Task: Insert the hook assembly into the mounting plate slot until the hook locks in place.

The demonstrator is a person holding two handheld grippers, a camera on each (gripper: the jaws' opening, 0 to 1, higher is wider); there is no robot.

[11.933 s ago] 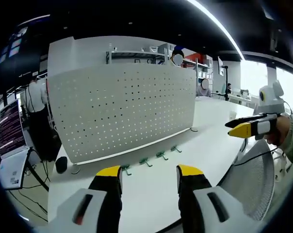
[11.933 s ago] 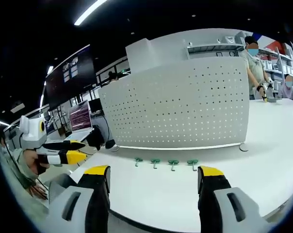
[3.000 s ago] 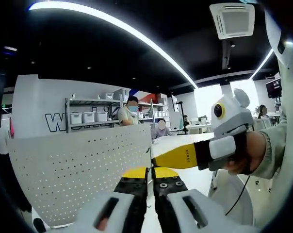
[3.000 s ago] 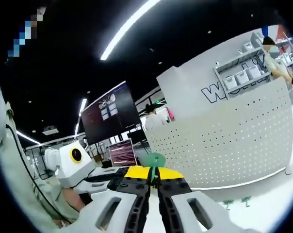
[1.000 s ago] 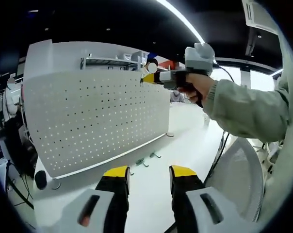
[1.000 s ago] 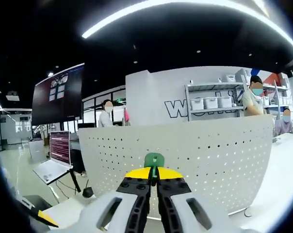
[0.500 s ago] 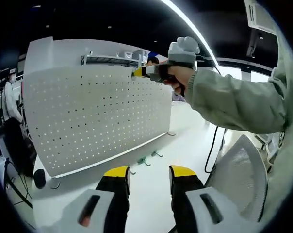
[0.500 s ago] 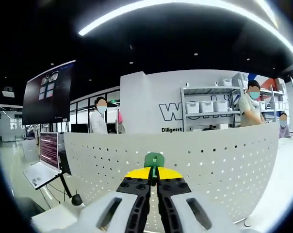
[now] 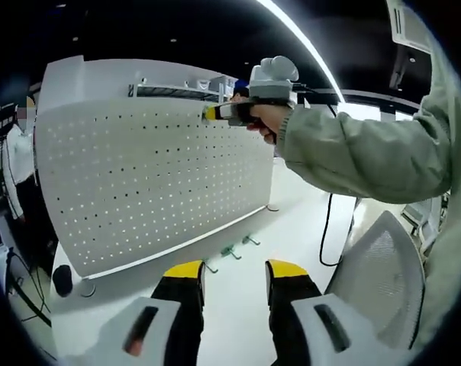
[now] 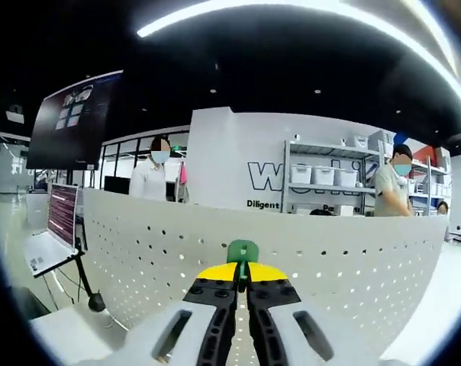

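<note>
The right hand-held gripper [image 10: 242,276] clamps a green hook [image 10: 242,251] at the pegboard [image 10: 330,259]; the left hand-held gripper [image 9: 230,273] gapes empty.

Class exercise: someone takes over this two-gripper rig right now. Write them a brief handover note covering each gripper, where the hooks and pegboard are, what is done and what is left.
Right gripper: shut on green hook, held up near the top edge of the white pegboard.
Left gripper: open, holding nothing, low over the white table.
Spare hooks lie on the table at the pegboard's foot.
Done: one hook picked up and brought to the board.
Left: push it into a hole until it locks; whether it has entered yet cannot be told.
</note>
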